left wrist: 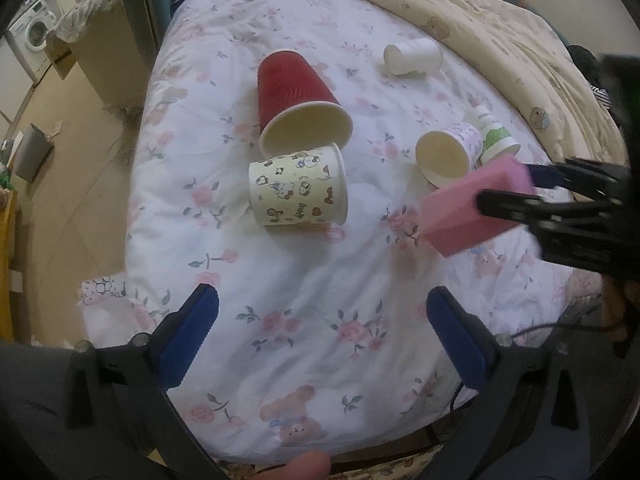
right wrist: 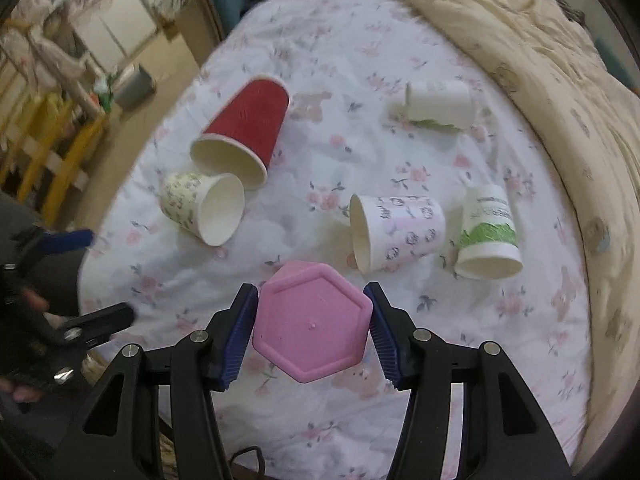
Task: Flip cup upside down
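Observation:
A pink hexagonal cup (right wrist: 312, 326) is held between the blue pads of my right gripper (right wrist: 313, 332), its flat base facing the camera, above the floral bed sheet (right wrist: 320, 420). In the left wrist view the same pink cup (left wrist: 468, 210) hangs at the right in the right gripper (left wrist: 516, 188), tilted, base toward the gripper. My left gripper (left wrist: 320, 344) is open and empty over the sheet, near the bed's front edge.
Several paper cups lie on their sides: a red one (left wrist: 292, 96), a cartoon one (left wrist: 298, 190), a white one (left wrist: 414, 56), a purple-print one (left wrist: 448, 152) and a green-print one (left wrist: 496, 136). A cream quilt (left wrist: 500, 40) is bunched at the right. The bed edge and floor (left wrist: 80, 184) are left.

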`<state>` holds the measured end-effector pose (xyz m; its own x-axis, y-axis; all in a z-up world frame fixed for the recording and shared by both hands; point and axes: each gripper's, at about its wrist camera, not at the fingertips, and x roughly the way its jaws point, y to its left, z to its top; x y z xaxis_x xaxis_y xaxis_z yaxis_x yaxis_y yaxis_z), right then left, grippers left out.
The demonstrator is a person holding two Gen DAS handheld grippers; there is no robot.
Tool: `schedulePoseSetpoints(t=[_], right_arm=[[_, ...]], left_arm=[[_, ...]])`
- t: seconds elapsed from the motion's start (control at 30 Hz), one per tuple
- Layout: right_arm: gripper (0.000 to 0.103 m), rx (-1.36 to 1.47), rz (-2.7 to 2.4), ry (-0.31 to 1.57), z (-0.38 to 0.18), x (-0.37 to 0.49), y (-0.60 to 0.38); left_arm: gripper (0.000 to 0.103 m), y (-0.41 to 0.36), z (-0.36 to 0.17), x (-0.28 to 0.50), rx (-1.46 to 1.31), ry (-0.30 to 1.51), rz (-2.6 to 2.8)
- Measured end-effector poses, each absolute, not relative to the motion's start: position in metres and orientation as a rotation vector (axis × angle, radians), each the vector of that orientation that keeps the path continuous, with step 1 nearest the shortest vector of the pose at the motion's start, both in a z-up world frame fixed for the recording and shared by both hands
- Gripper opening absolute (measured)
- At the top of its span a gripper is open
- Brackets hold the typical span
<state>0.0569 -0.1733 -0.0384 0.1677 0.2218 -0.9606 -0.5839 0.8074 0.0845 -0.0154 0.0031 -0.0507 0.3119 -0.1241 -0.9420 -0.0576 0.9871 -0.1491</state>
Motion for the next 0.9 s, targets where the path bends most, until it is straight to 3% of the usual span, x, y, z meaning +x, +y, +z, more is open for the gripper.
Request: schedulePoseSetpoints(t=[0.3, 0.67, 0.77, 0.9], right_arm=[[0.057, -0.52, 0.564, 1.322, -0.073, 0.061, -0.139], [0.059, -0.437, 0.563, 1.343, -0.074, 0.067, -0.144], [0.082, -0.336, 0.585, 1.347, -0.065, 0.067, -0.153], [0.089, -0.201, 0.591, 1.279, -0.035, 0.057, -0.175]], left_arm=[[0.103, 0.01, -0.05, -0.016, -0.164, 1.278, -0.026], [0.103, 0.007, -0.049, -0.015, -0.178, 1.285, -0.048], [0.103, 0.006, -0.049, -0.016, -0.177, 1.275, -0.047], [0.103, 0.008, -0.046, -0.019, -0.19, 1.256, -0.042]])
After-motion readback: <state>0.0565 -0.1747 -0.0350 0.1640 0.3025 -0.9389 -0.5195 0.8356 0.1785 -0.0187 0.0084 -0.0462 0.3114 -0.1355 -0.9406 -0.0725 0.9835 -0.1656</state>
